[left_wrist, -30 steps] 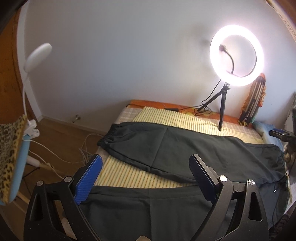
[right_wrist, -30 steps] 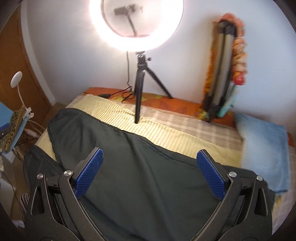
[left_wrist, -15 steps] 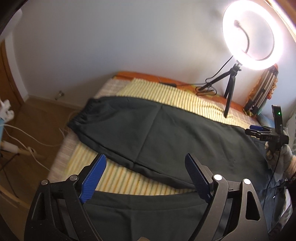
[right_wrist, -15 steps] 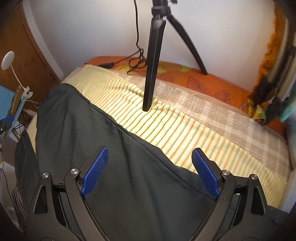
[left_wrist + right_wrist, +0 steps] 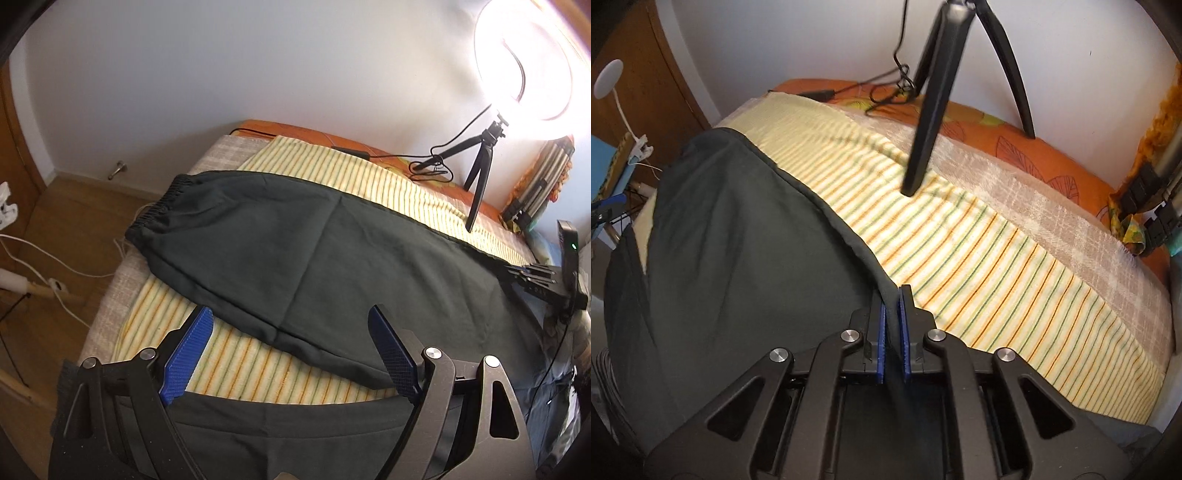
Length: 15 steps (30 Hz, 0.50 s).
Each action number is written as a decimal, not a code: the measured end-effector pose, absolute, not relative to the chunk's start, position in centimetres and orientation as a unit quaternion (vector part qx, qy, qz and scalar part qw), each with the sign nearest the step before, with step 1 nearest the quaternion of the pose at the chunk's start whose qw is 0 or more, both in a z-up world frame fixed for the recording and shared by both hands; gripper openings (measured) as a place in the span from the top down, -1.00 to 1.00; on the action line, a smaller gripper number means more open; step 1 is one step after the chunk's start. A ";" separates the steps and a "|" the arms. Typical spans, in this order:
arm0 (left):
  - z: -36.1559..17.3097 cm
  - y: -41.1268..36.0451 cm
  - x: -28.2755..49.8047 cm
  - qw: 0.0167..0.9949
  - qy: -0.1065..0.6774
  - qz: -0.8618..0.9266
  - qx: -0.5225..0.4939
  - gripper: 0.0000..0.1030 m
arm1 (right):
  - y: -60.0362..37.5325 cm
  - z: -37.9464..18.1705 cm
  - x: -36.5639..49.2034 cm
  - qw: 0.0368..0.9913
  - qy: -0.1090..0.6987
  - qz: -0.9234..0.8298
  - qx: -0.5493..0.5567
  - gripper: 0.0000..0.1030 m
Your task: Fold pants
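Pants (image 5: 314, 251), dark and long, lay spread across a bed (image 5: 236, 151), on a striped sheet (image 5: 258, 365) that covered most of it, with an orange cover along the wall side. One leg stretched flat toward the elastic cuff at the foot end, and a second dark leg lay nearer the left camera, a strip of sheet showing between the two. A ring light (image 5: 524, 62) on a small tripod (image 5: 931, 107) stood on the bed near the wall, its cable trailing over the orange cover. The left gripper (image 5: 291, 354) hung over the near leg and the sheet with its blue pads wide apart, nothing between them. The right gripper (image 5: 893, 314) had just been closing and was clamped on the far edge of the pants, a fold of dark cloth pinched between its pads.
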<state>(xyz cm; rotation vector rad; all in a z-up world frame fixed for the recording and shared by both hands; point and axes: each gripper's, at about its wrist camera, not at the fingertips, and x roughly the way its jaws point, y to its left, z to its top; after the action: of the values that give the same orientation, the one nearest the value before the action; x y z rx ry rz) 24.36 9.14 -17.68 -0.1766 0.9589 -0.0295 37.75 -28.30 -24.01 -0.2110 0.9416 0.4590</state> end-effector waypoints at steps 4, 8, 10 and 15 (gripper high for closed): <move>-17.1 10.3 24.6 0.883 0.459 -0.011 -0.100 -0.66 | -27.2 -21.0 34.1 0.875 0.411 0.231 -0.106 0.90; -16.6 11.5 25.0 0.878 0.460 -0.013 -0.132 -0.66 | -26.2 -18.1 29.1 0.880 0.379 0.264 -0.111 0.90; -16.5 11.9 25.2 0.875 0.460 -0.009 -0.147 -0.66 | -25.6 -17.3 26.3 0.878 0.368 0.282 -0.120 0.90; -16.6 12.9 26.0 0.863 0.464 -0.017 -0.199 -0.70 | -23.6 -18.1 19.4 0.857 0.373 0.319 -0.155 0.91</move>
<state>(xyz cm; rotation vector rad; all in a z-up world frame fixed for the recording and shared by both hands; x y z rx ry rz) 26.01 12.94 -16.62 -0.4165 0.9722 -0.0365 19.44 -23.61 -18.11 -0.3253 0.7836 0.6697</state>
